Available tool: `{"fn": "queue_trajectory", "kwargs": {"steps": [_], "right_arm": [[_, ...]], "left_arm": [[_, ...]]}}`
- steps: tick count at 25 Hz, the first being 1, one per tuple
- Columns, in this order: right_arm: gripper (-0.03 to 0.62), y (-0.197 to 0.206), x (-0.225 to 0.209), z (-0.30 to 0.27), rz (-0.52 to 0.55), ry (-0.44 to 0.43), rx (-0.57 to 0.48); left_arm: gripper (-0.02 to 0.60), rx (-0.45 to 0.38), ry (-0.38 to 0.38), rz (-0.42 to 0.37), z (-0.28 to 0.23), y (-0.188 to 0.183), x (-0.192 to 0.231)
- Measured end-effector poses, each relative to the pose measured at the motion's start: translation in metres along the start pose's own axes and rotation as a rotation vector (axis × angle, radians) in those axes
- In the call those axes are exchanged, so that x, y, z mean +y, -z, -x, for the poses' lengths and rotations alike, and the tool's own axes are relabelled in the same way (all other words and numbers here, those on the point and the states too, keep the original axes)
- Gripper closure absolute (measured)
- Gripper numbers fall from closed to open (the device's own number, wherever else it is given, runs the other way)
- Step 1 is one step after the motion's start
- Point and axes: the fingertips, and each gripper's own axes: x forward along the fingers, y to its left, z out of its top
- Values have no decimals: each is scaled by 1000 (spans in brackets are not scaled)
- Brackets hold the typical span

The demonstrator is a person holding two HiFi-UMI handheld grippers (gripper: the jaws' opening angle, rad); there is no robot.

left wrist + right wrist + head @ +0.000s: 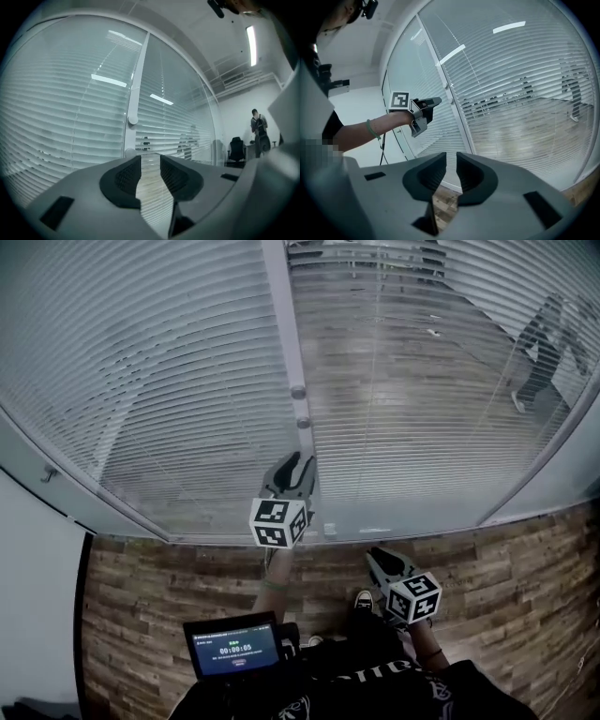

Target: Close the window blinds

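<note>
Scanning from the left edge: white wall (37, 596) meets the curved glass front at a frame corner; wooden floor (525, 587) runs along the foot of the glass, bare between the wall and the person's feet; left blinds panel (169, 362) hangs behind the glass, slats level and pale, little showing through; small screen device (232, 648) sits low at the person's chest, text too small to read.

Centre: white mullion (286, 324) splits the two panels and carries two round knobs (298, 390), one above the other; left gripper (295, 459) is raised on an outstretched forearm with its tips just beside the mullion below the knobs, contact not clear from any view; in its own view left gripper (150, 161) has jaws parted, released, only blinds and floor in the gap; the right gripper view shows it from the side (433, 101), near the glass.

Right: right blinds panel (412, 381) shows a room floor through its slats; right gripper (375, 554) sits lower, well apart from the glass; its own view (451, 159) shows jaws narrowly apart, gripping nothing; a bystander (539, 352) beyond the glass at far right is broken up by slats; the person's torso is cut off by the bottom edge.
</note>
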Motion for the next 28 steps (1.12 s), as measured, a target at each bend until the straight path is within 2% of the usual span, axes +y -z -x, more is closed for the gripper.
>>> {"fn": "queue_trajectory", "kwargs": {"steps": [3, 7, 10, 12, 17, 18, 20, 22, 23, 24, 26, 28], "right_arm": [[516, -26, -24, -26, 42, -57, 9], [516, -57, -52, -59, 75, -143, 19], [516, -64, -66, -77, 89, -197, 42], [516, -65, -70, -86, 86, -235, 58], [516, -68, -77, -96, 71, -267, 77], [516, -68, -77, -98, 68, -270, 75], [516, -69, -76, -101, 55, -273, 67], [516, -69, -79, -104, 38, -263, 64], [516, -68, -83, -105, 30, -255, 68], [516, -68, -88, -105, 18, -246, 72], [516, -69, -94, -106, -14, -234, 73], [516, -74, -94, -107, -47, -233, 59]], "left_arm": [[461, 13, -83, -68, -28, -4, 20], [408, 64, -181, -177, -68, -4, 42], [409, 76, -242, -248, -85, -5, 51], [409, 114, -282, -308, -91, -4, 55], [411, 259, -321, -568, -112, 8, 57], [423, 266, -329, -599, -112, 10, 58], [462, 259, -342, -607, -110, 10, 64], [462, 236, -344, -538, -109, 9, 69], [460, 214, -346, -458, -110, 7, 70], [460, 180, -350, -340, -111, 6, 72], [460, 77, -360, -18, -110, 3, 73], [460, -57, -351, 353, -107, 1, 78]]}}
